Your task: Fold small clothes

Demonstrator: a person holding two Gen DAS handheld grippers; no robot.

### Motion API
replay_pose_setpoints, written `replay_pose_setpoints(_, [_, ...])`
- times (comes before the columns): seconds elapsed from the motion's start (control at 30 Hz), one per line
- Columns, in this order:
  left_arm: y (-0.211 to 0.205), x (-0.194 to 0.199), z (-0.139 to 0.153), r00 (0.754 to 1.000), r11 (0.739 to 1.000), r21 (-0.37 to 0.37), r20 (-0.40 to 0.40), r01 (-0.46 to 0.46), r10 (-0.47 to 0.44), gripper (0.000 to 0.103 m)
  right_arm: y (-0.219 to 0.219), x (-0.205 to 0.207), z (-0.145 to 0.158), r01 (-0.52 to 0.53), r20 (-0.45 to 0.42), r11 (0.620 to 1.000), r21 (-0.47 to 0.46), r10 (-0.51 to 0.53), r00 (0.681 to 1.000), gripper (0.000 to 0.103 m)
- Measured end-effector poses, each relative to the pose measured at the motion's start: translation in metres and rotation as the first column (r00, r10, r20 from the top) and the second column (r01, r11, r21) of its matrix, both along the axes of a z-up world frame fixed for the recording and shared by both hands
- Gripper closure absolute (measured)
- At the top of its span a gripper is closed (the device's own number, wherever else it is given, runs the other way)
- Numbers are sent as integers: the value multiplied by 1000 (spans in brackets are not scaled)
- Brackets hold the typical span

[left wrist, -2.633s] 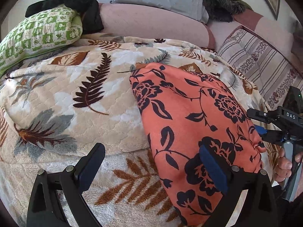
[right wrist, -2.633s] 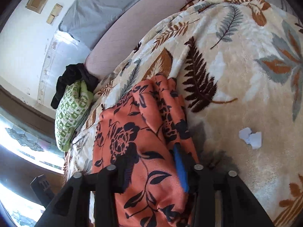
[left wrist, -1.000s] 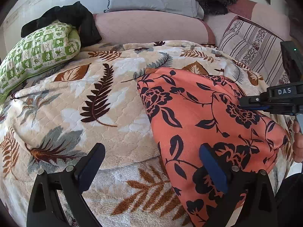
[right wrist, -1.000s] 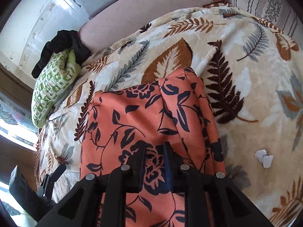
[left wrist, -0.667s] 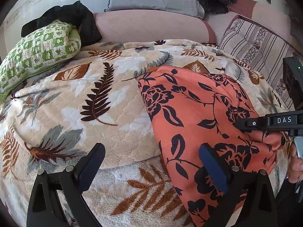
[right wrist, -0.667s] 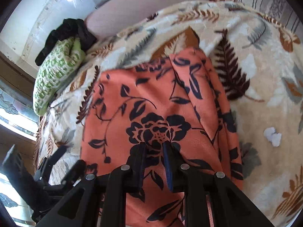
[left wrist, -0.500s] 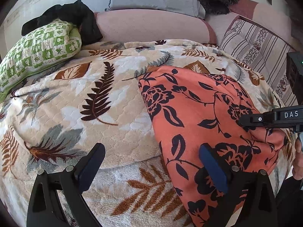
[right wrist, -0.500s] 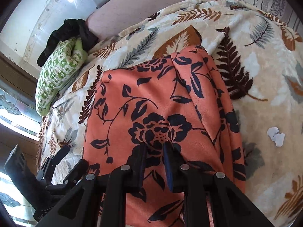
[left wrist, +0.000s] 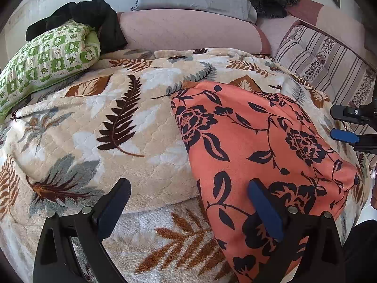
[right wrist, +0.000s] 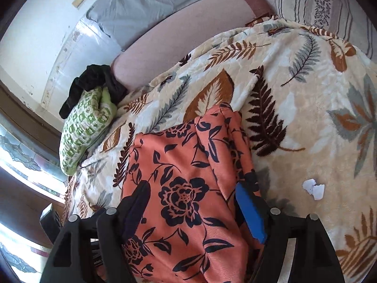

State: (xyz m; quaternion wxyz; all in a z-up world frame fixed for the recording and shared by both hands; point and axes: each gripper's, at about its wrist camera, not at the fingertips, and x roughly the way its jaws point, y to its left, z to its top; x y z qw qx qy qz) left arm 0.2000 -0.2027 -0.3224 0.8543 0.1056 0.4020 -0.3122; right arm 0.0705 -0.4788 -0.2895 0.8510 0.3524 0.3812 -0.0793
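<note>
I see the orange cloth (left wrist: pixel 254 146) with its black flower print lying on the leaf-pattern blanket (left wrist: pixel 113 118), spread toward the near edge of the bed and draping a little over it. In the right wrist view its far corner is bunched into soft folds beside a dark fern print.

My right gripper (right wrist: pixel 193 210) is opening: the jaws stand apart over the cloth, the cloth lies between them, and neither pad presses on it, so it is released. From the left wrist view I catch only its tips at the right edge, clear of the cloth.

My left gripper (left wrist: pixel 188 202) hangs wide open above the near edge; its right finger (left wrist: pixel 264 210) is over the cloth's near part and its left one over the blanket. It grips nothing.

A green patterned pillow (left wrist: pixel 47 54) sits at the far left with a black garment (left wrist: pixel 89 16) piled against it. A scrap of white paper (right wrist: pixel 313 188) lies on the blanket, apart from the cloth
</note>
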Motion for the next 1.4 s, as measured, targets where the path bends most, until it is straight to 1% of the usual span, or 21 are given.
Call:
replay_pose_setpoints(0.13, [-1, 1, 1, 1000, 1000, -9, 0, 4, -4, 3, -11, -10, -3, 33, 60, 999, 37, -35, 998, 25])
replay_pose_setpoints(0.2, [-1, 0, 3, 1000, 999, -32, -4, 17, -17, 3, -10, -15, -4, 45, 93, 998, 34, -48, 995, 25])
replay_pose_setpoints(0.27, [0, 0, 7, 999, 995, -88, -24, 40, -42, 3, -12, -17, -6, 58, 81, 998, 14, -59, 995, 25])
replay_pose_setpoints(0.3, [0, -1, 9, 998, 992, -118, -34, 54, -58, 3, -15, -17, -9, 64, 74, 998, 22, -65, 995, 25])
replay_pose_setpoints(0.37, [0, -4, 12, 996, 985, -158, -38, 74, -81, 3, -25, -19, -18, 86, 71, 994, 74, -91, 993, 25])
replay_pose_setpoints(0.4, [-1, -5, 13, 996, 984, -163, -30, 78, -84, 3, -31, -21, -22, 101, 71, 990, 96, -108, 992, 25])
replay_pose_setpoints(0.47, [-4, -7, 12, 996, 985, -153, -23, 85, -90, 3, -38, -25, -27, 119, 65, 987, 111, -127, 990, 25])
replay_pose_setpoints(0.53, [-8, -5, 7, 994, 986, -143, -45, 90, -97, 3, -42, -26, -29, 116, 72, 985, 131, -126, 989, 25])
replay_pose_setpoints(0.6, [-10, -2, 1, 991, 984, -152, -85, 94, -107, 3, -44, -26, -31, 96, 87, 982, 164, -112, 990, 25])
replay_pose_setpoints(0.67, [-10, 1, -3, 979, 974, -205, -156, 99, -133, 3, -45, -23, -33, 88, 78, 982, 166, -103, 992, 25])
replay_pose_setpoints(0.7, [-9, 2, -4, 973, 968, -229, -181, 103, -146, 3, -46, -22, -36, 84, 70, 981, 173, -98, 993, 25])
replay_pose_setpoints(0.73, [-10, 3, -4, 969, 966, -235, -193, 104, -151, 3, -48, -20, -38, 80, 65, 979, 185, -93, 994, 25])
replay_pose_setpoints(0.87, [-13, 3, -5, 973, 969, -224, -182, 100, -143, 3, -55, -20, -46, 78, 58, 971, 226, -94, 994, 25])
replay_pose_setpoints(0.97, [-17, 5, -9, 968, 973, -210, -211, 93, -138, 3, -56, -16, -52, 64, 43, 967, 248, -77, 996, 25])
replay_pose_setpoints(1.1, [-21, 4, -14, 959, 976, -185, -238, 113, -157, 3, -51, -8, -57, 49, 25, 967, 251, -57, 998, 25])
replay_pose_setpoints(1.17, [-23, 5, -16, 951, 974, -192, -262, 117, -166, 3, -46, -4, -59, 32, 15, 969, 244, -37, 999, 25])
replay_pose_setpoints(1.3, [-22, 8, -19, 937, 972, -211, -305, 106, -169, 3, -35, 9, -68, 0, -43, 978, 211, 9, 999, 25])
replay_pose_setpoints(1.4, [-17, 13, -21, 927, 966, -249, -341, 74, -159, 4, -32, 16, -78, -19, -58, 968, 248, 34, 998, 25])
